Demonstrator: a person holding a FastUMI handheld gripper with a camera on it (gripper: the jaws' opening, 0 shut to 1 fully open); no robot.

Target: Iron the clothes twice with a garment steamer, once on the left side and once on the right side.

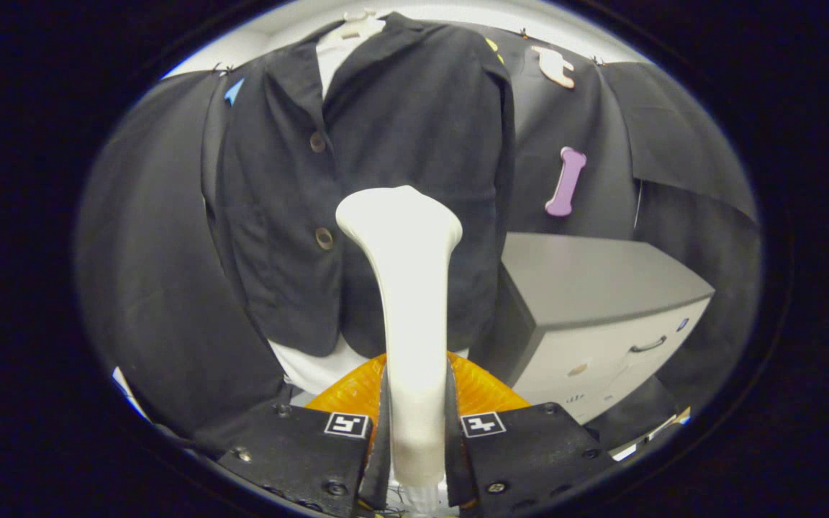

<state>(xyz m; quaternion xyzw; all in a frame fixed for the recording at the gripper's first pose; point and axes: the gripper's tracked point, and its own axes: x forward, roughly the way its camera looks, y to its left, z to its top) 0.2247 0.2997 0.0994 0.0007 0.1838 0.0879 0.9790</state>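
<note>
- My gripper [417, 432] has both fingers squeezed tight on the white steamer [407, 288].
- The steamer head sits in front of the black jacket [386, 144], near its lower button [324, 238].
- I think I'm starting a pass; next I slide it along one side.

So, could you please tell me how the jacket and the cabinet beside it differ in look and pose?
The jacket is dark, soft cloth hanging on a hanger; the cabinet is pale, hard-edged and stands low beside it. The jacket bears round buttons, the cabinet a drawer handle. Both lie beyond the steamer, which the gripper clamps.
</note>
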